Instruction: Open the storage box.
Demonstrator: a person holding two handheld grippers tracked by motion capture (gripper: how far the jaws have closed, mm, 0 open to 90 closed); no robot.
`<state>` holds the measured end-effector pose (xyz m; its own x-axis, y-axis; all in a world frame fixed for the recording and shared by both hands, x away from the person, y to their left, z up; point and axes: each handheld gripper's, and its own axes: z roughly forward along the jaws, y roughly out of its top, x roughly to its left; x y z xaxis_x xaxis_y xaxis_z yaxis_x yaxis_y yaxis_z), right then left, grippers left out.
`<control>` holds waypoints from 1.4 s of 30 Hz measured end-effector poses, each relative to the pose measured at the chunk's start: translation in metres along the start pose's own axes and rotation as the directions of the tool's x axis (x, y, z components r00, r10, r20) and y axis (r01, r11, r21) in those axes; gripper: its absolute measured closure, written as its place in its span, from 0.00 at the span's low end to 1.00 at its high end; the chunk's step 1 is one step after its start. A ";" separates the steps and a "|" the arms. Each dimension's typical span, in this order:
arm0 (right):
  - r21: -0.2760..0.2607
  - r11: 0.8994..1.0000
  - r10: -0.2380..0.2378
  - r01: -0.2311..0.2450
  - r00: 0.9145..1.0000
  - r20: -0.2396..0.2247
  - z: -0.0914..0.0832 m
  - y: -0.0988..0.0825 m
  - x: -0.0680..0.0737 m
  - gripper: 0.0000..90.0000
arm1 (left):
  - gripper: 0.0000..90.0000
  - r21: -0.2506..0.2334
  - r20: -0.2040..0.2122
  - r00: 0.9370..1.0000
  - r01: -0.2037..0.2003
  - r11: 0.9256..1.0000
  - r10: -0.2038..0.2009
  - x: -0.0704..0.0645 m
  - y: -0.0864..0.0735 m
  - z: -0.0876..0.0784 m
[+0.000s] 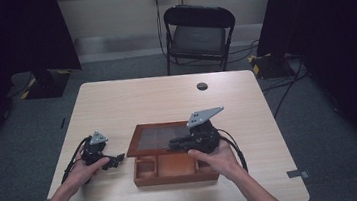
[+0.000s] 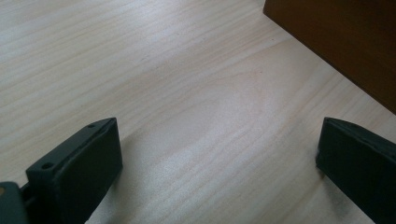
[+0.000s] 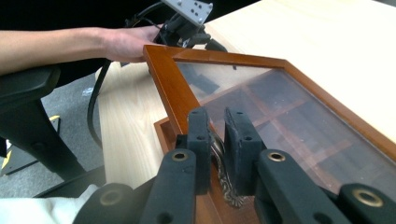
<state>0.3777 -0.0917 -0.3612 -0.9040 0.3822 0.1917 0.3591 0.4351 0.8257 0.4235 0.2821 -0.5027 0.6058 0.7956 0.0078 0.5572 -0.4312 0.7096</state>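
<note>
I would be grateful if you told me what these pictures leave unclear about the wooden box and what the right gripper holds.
- Thing in the right gripper: a patterned strip, mostly hidden by the jaws in the right gripper view; too small in the high view.
- Wooden box compartments under the glass lid: dim behind reflections.
- Box in the left gripper view: cut off by the frame edge.

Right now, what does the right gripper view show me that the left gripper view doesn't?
Right gripper view: the right gripper shut on a small striped tab at the glass lid, dividers under the glass, and the left hand beyond. Left gripper view: the left gripper open, nothing between its jaws. Both: the table and the wooden box.
</note>
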 end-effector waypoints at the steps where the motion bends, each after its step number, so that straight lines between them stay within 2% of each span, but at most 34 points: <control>1: 0.002 1.000 0.000 0.000 1.000 0.000 0.000 0.001 0.000 0.91 | 0.00 0.000 0.000 1.000 0.000 1.000 0.000 0.000 0.000 0.000; 17: -0.002 1.000 -0.013 0.013 1.000 0.015 -0.006 0.015 -0.005 0.91 | 0.00 -0.007 0.003 1.000 0.013 1.000 -0.013 -0.001 0.000 0.000; 23: 0.002 1.000 -0.011 0.011 1.000 0.009 -0.006 0.019 -0.008 0.91 | 0.00 0.000 0.000 1.000 0.000 1.000 0.000 0.000 0.000 0.000; 42: -0.007 1.000 -0.004 0.004 1.000 0.012 -0.009 0.029 -0.014 0.91 | 0.00 0.000 0.000 1.000 0.000 1.000 0.000 0.000 0.000 0.000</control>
<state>0.3987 -0.0913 -0.3350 -0.9023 0.3906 0.1823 0.3541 0.4304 0.8303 0.4235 0.2821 -0.5027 0.6059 0.7955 0.0073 0.5575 -0.4311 0.7095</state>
